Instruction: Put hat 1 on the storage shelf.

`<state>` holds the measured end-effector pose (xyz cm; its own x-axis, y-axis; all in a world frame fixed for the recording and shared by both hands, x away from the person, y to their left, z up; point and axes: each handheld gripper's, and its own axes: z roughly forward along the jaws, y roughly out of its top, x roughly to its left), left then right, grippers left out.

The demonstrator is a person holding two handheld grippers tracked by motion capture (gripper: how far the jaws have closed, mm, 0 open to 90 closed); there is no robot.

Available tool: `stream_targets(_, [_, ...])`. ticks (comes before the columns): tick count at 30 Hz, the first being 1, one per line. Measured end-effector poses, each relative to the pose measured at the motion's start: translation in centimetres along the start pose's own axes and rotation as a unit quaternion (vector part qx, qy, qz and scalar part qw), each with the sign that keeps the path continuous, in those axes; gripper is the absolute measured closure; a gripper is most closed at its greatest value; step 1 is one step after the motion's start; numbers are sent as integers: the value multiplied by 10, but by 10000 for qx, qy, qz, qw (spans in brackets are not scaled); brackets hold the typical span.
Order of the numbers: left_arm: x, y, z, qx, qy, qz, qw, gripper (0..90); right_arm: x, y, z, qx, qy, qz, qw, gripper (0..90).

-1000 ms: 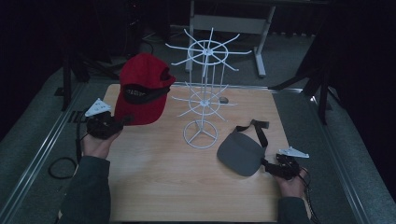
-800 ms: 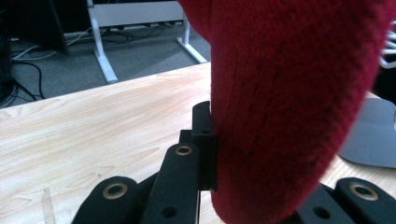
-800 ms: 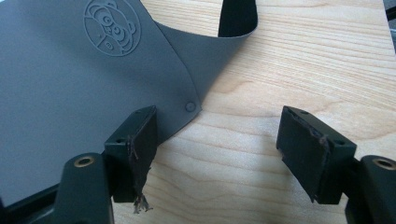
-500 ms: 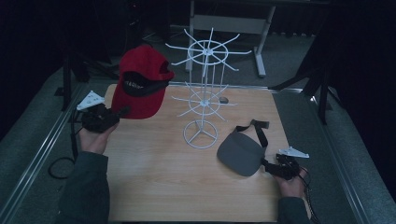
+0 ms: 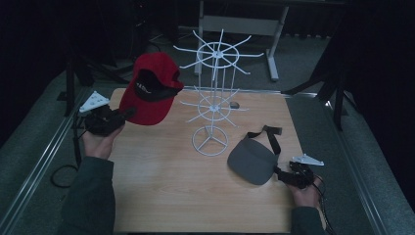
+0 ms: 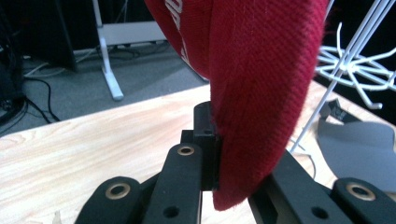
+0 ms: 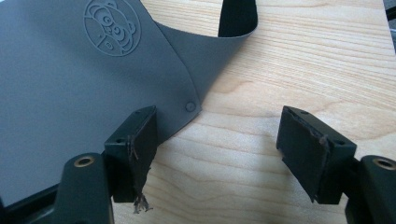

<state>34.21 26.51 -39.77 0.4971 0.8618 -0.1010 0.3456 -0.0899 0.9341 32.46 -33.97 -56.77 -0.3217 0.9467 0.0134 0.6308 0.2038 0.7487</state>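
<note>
Two caps are in play. A red cap (image 5: 149, 90) hangs above the worktop's (image 5: 161, 181) left rear corner, beside the white wire rack (image 5: 215, 98), its edge pinched tight in the left gripper's (image 5: 128, 112) fingers. The right gripper's (image 7: 217, 140) fingers stand wide apart at the edge of a grey cap (image 5: 252, 159) lying flat, gripping nothing.

Wooden table (image 5: 161, 186), light grain. On it: white wire rack (image 5: 210, 142) standing near centre; grey visor (image 5: 252, 159) lying flat just right of rack's base, strap (image 5: 269, 134) behind it.
</note>
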Motion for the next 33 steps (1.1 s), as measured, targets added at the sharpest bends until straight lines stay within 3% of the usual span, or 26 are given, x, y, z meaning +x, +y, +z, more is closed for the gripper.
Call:
stream_targets(10, [-2,11,-11,-422,78,3,9991,860,0,0,0,-2,-3,6,10000,290])
stream_targets(20, [-6,19,-18,-959,82,-16,9954,861,0,0,0,-3,-1,14,10000,290])
stream_targets(33, [-16,28,-23,-1358,-94,67,9907,860,0,0,0,3,1,7,10000,290])
